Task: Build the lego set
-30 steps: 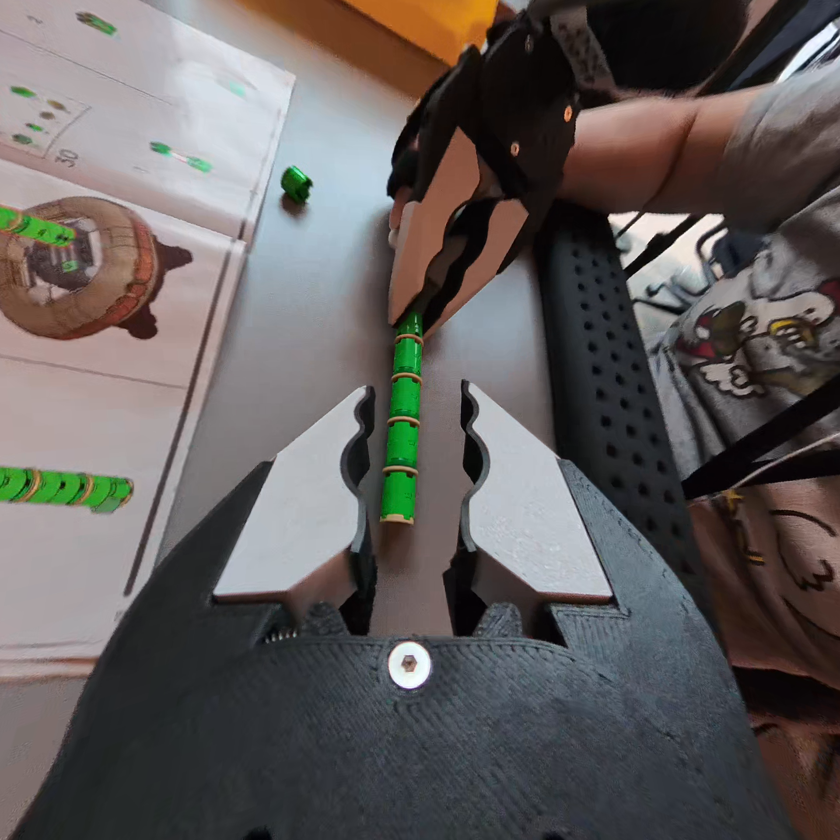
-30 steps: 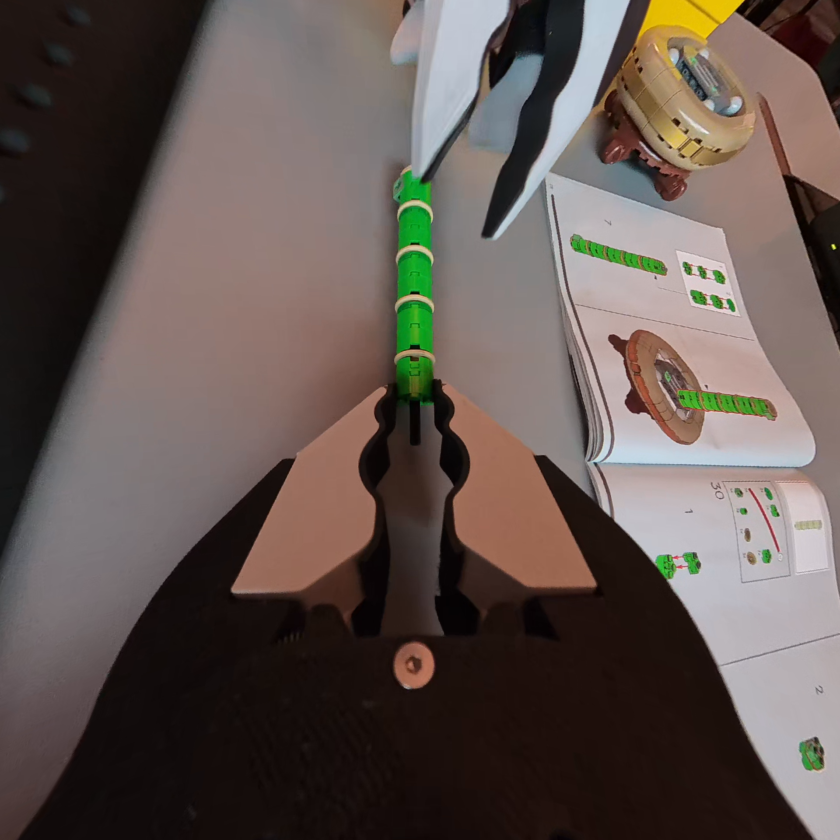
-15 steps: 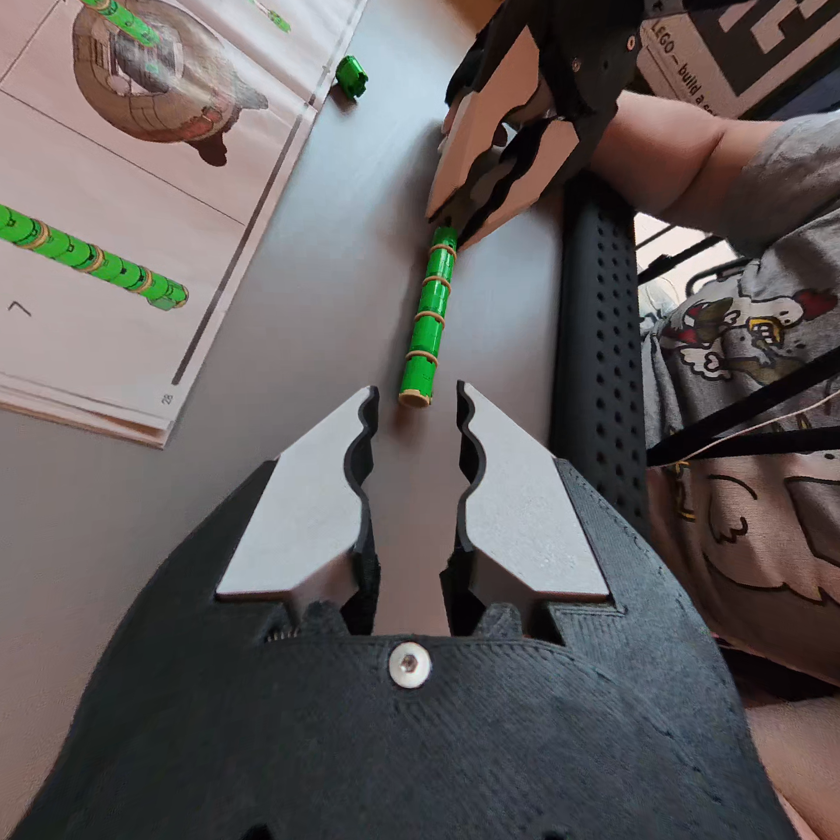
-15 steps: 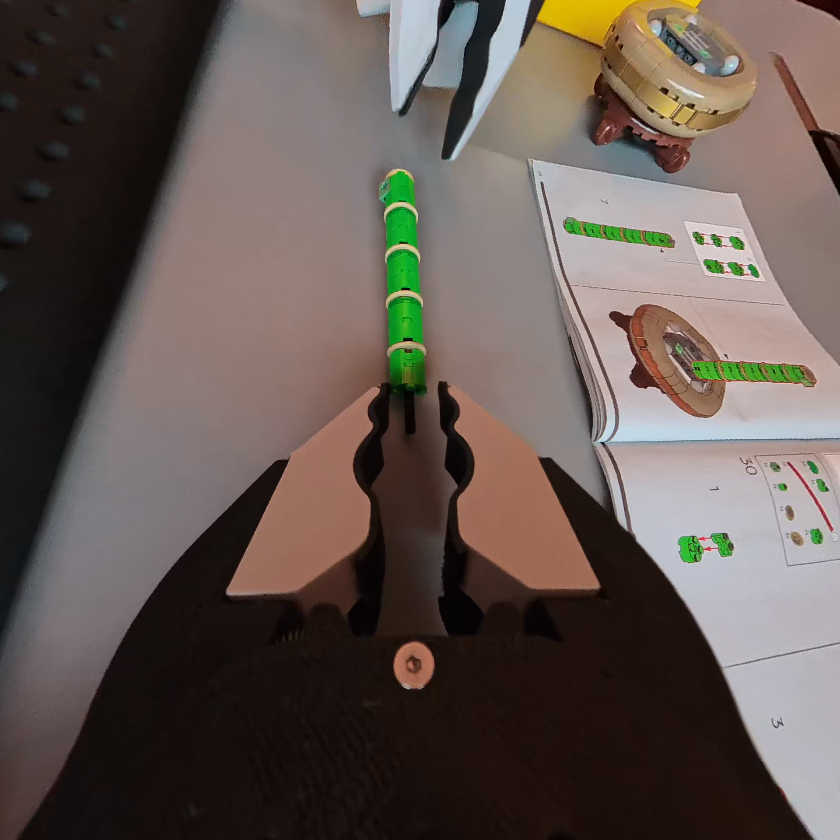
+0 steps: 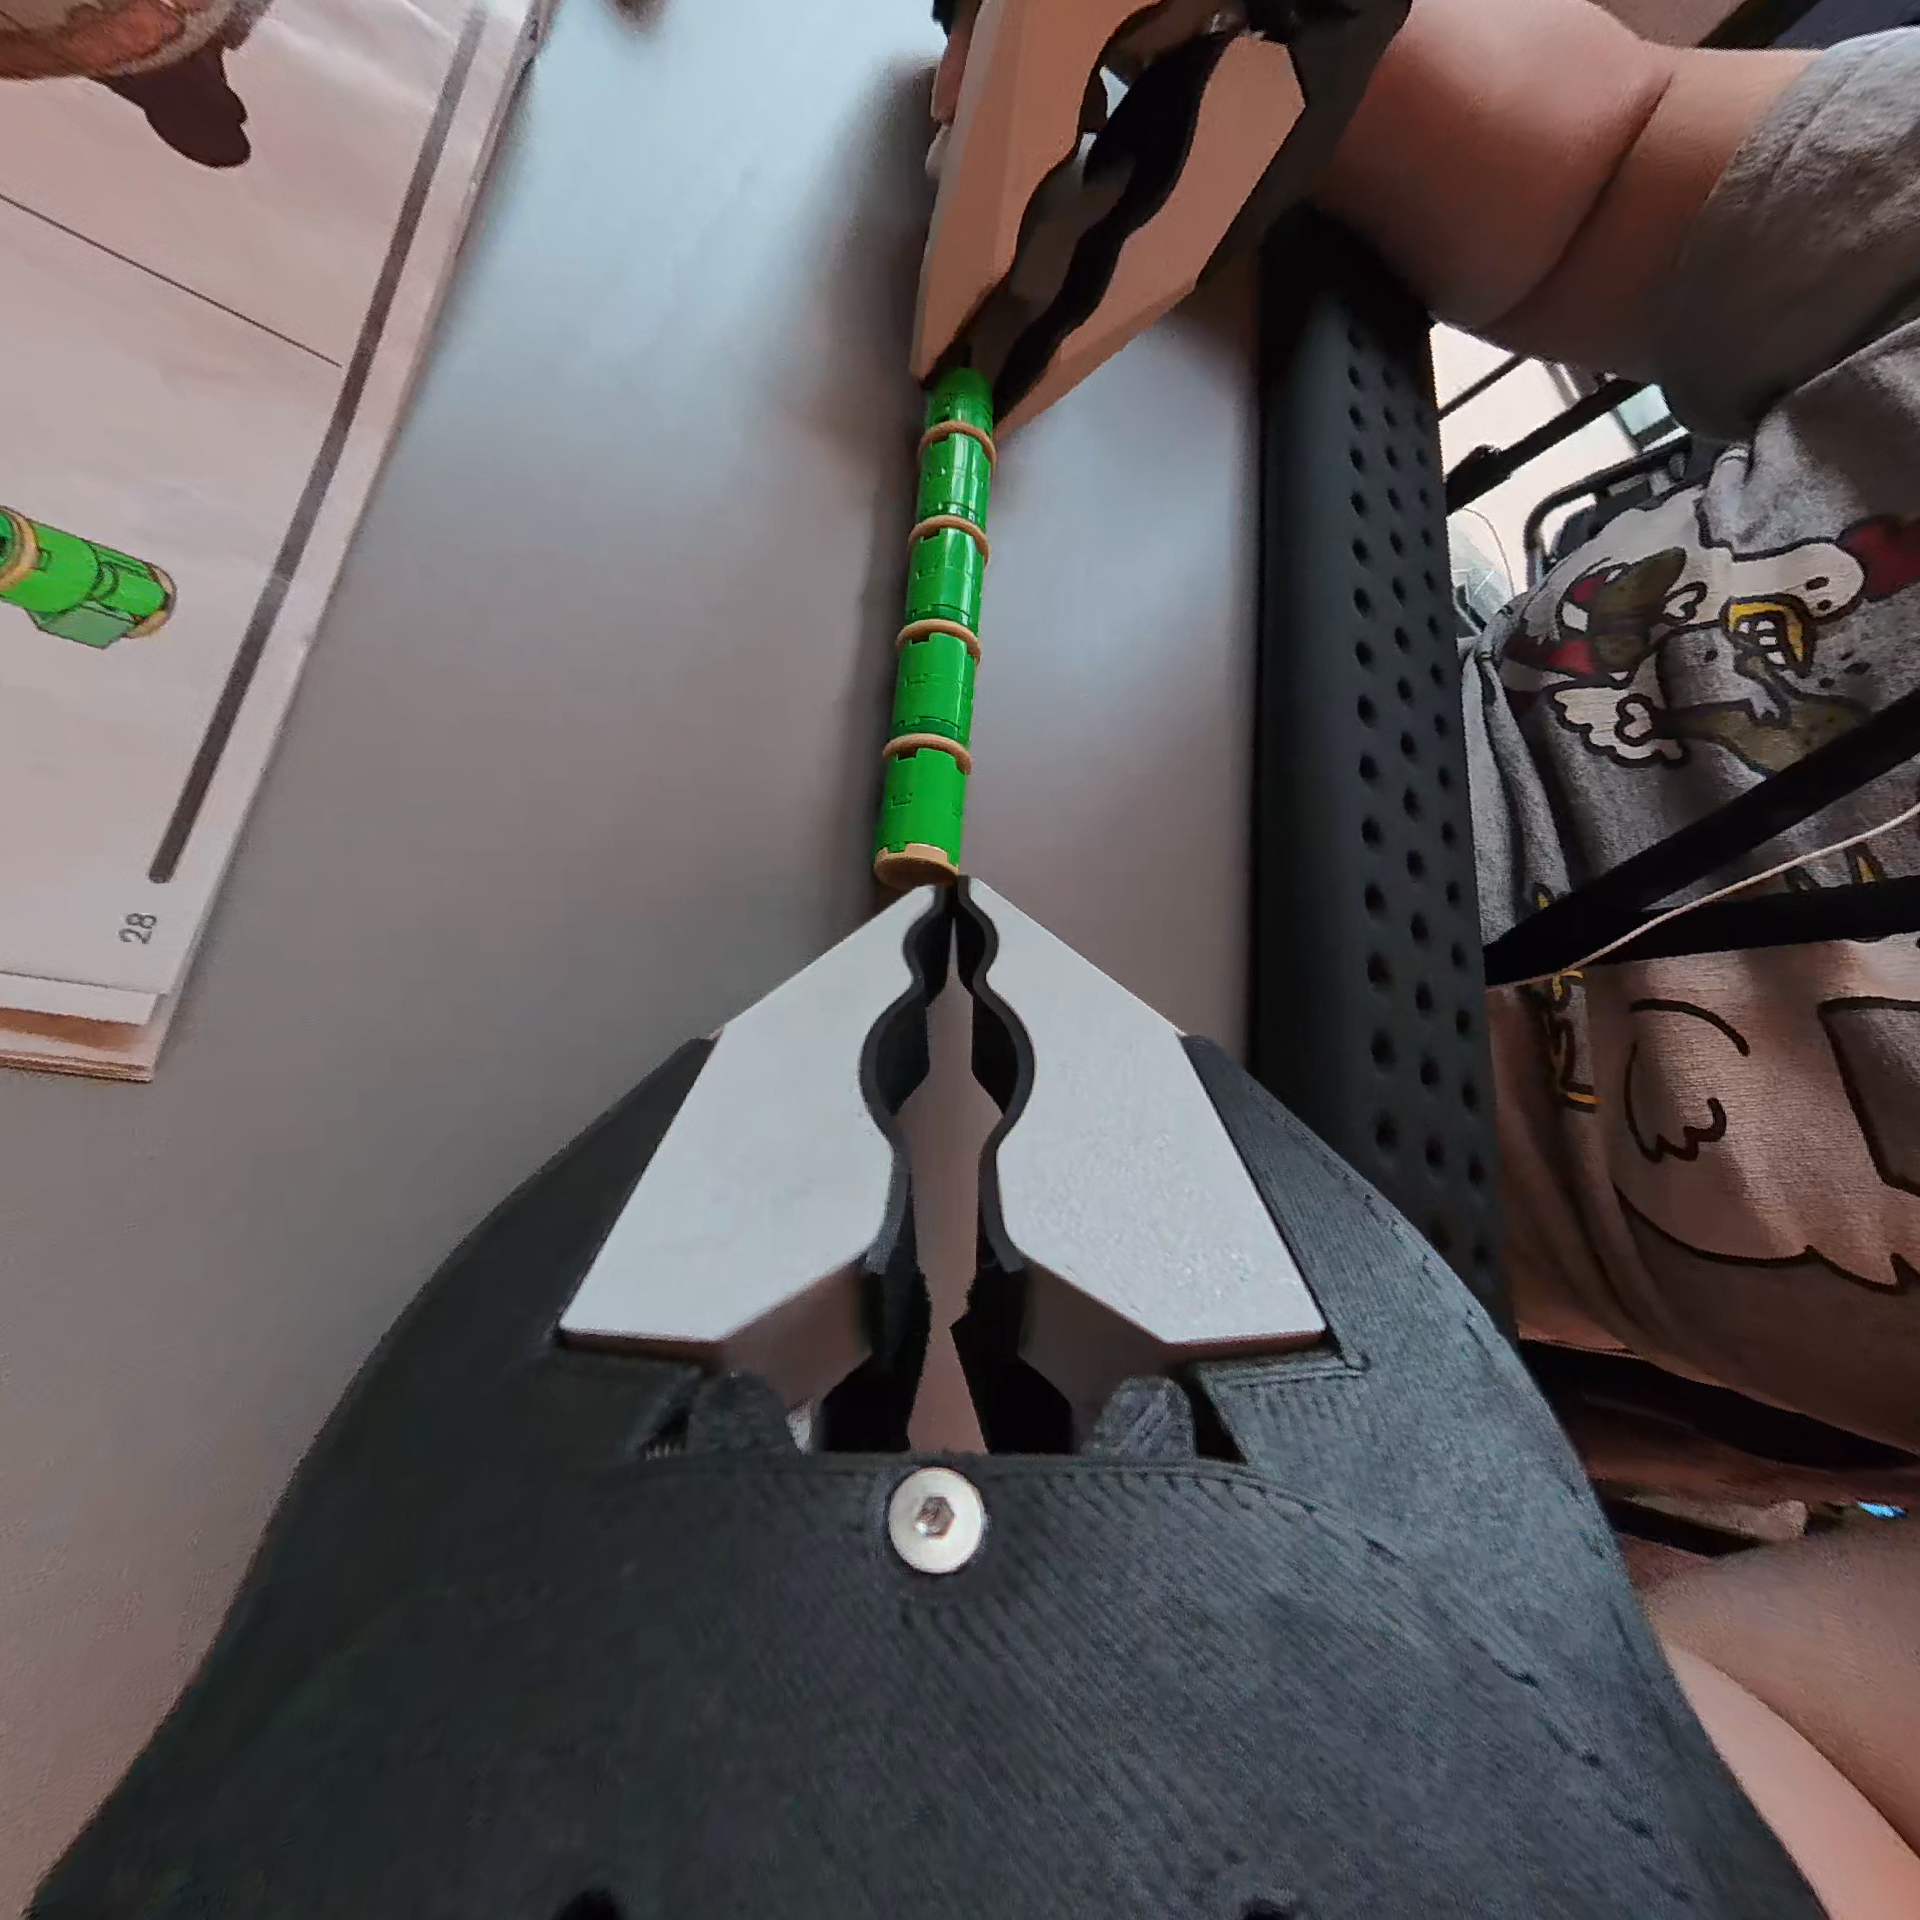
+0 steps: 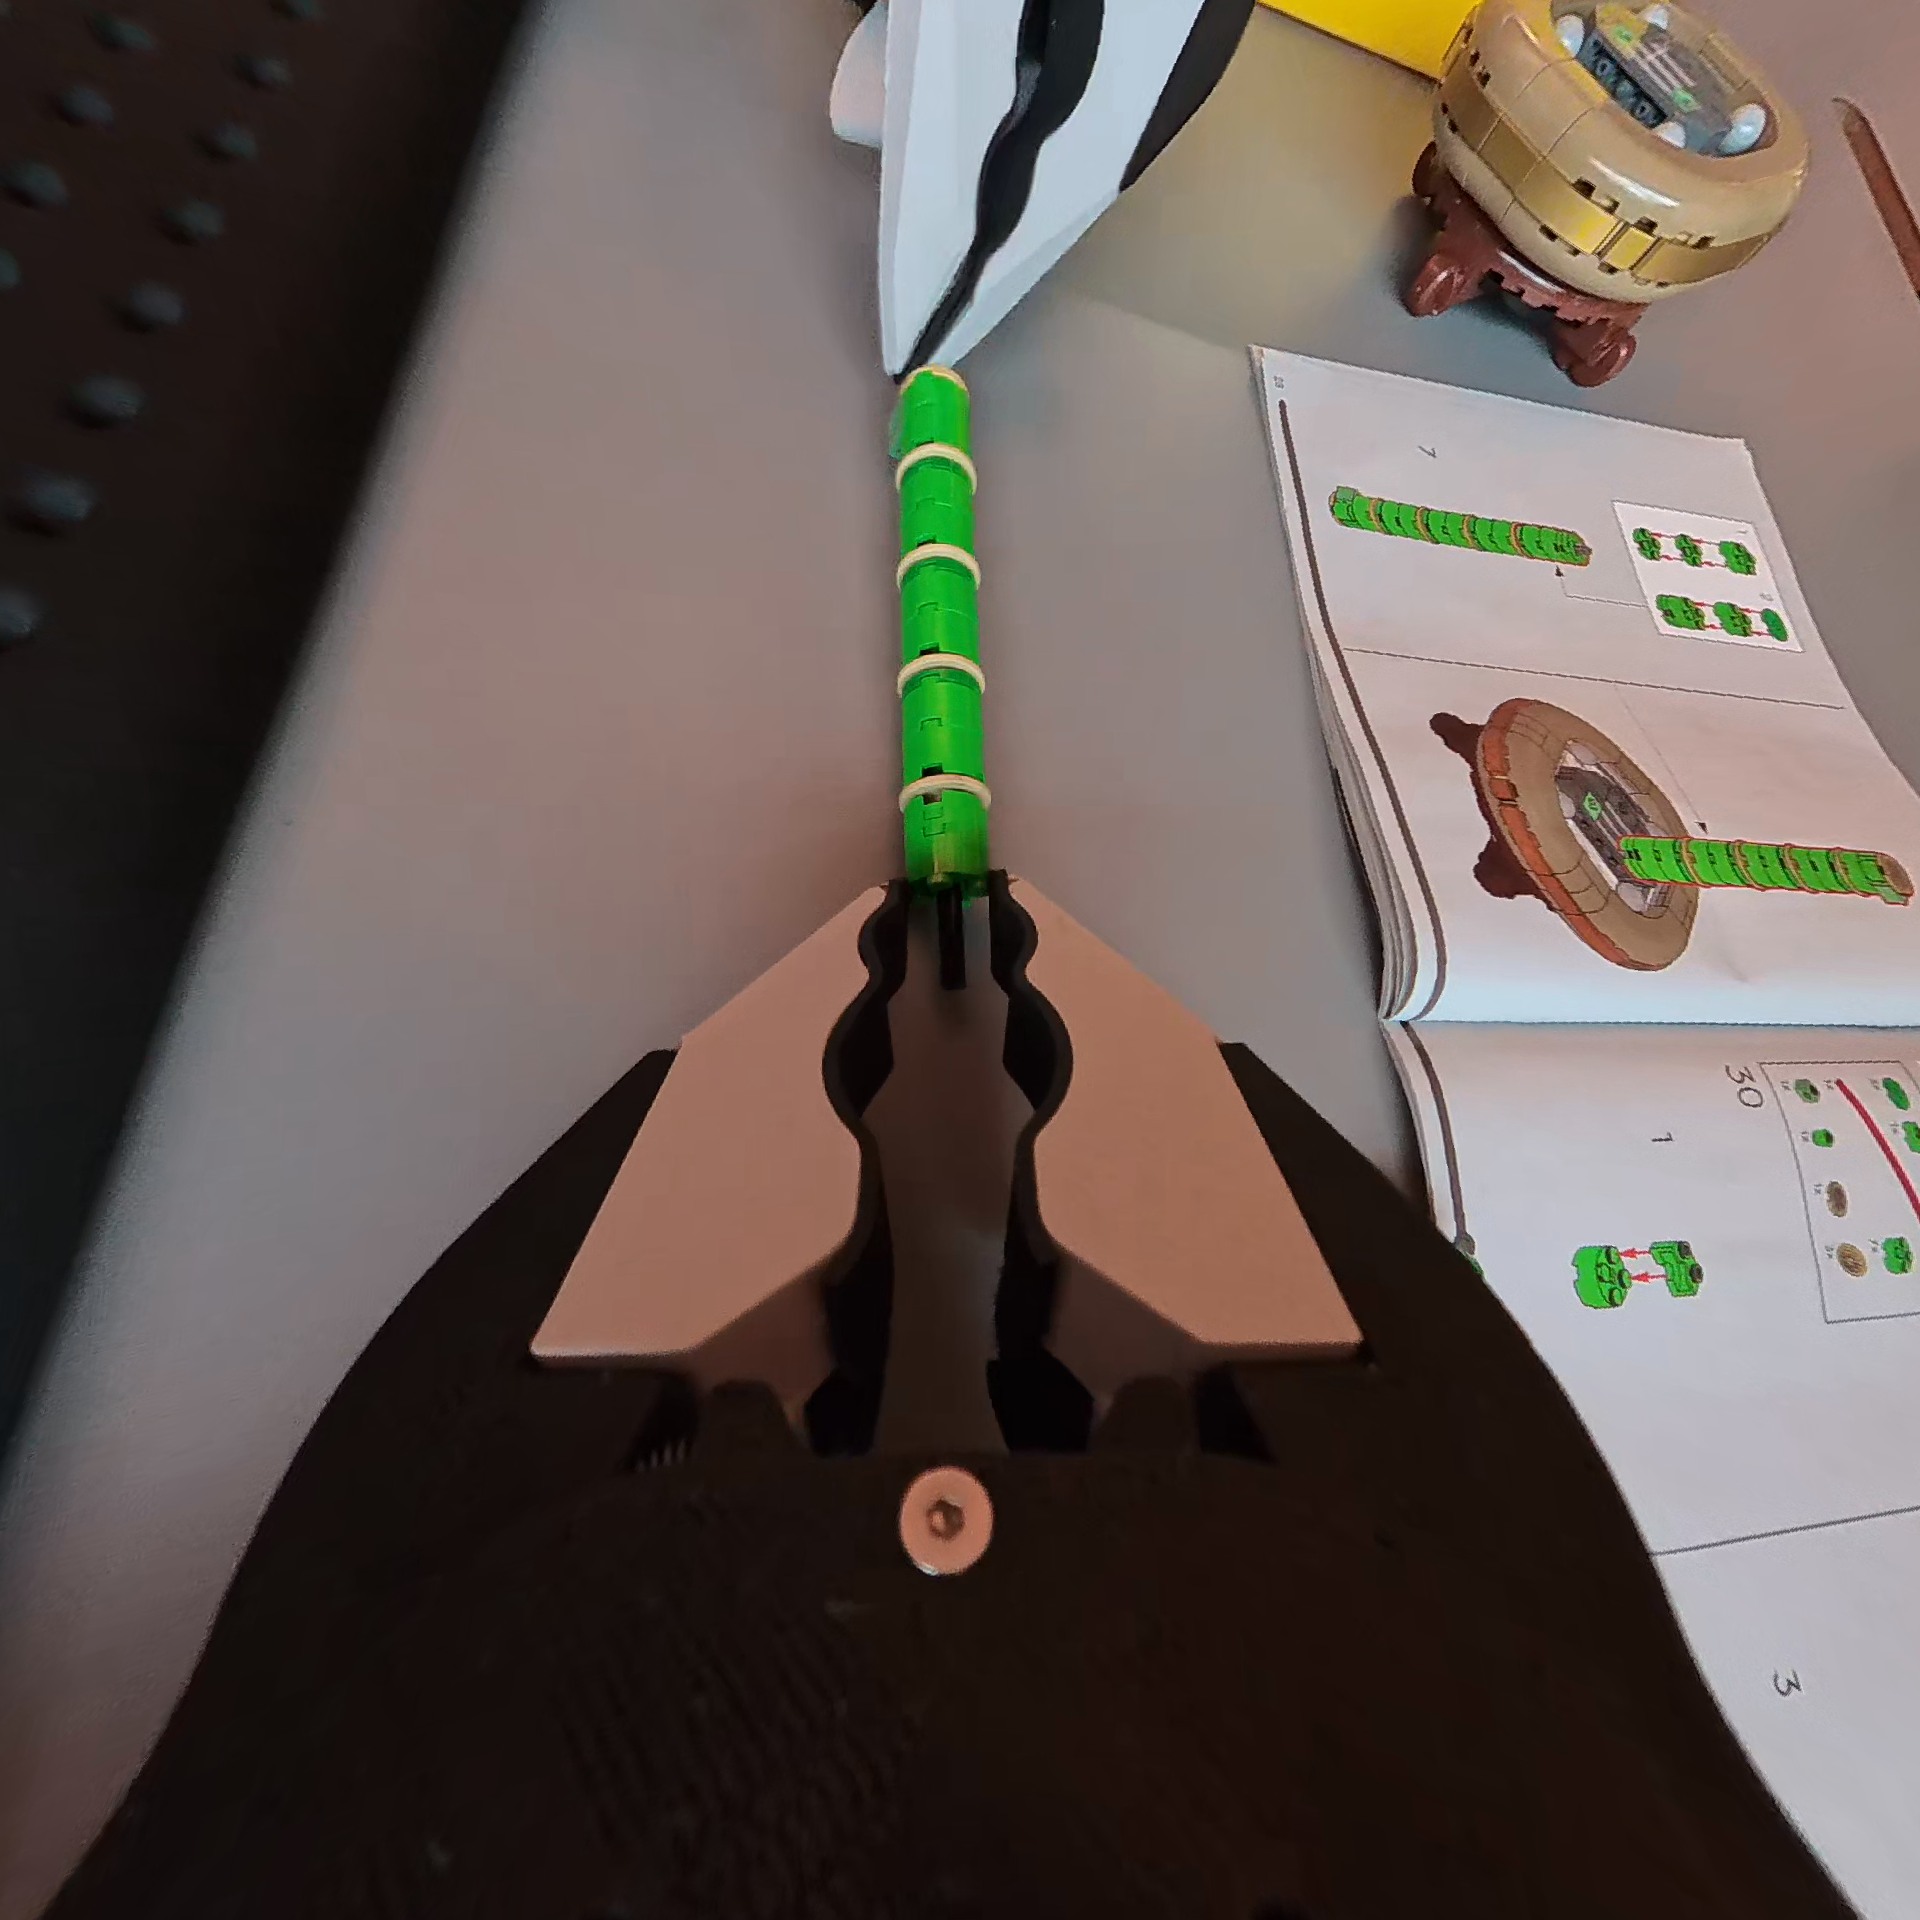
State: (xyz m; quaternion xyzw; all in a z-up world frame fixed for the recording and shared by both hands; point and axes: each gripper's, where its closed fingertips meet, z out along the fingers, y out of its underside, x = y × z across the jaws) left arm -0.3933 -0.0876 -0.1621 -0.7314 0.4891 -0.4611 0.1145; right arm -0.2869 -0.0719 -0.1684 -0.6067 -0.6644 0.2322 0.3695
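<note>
On the grey table (image 5: 623, 623), beside the open instruction booklet (image 5: 156, 364), the left gripper (image 5: 951, 894) has its fingertips pressed together, touching the tan end of the green lego rod (image 5: 935, 634). Farther along, the right gripper (image 6: 951, 899) clamps the rod's other end.

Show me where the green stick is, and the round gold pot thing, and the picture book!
green stick (image 6: 940, 634): right wrist view, middle of its length.
round gold pot (image 6: 1605, 156): right wrist view, its tan side wall.
picture book (image 6: 1558, 831): right wrist view, the open upper page.
</note>
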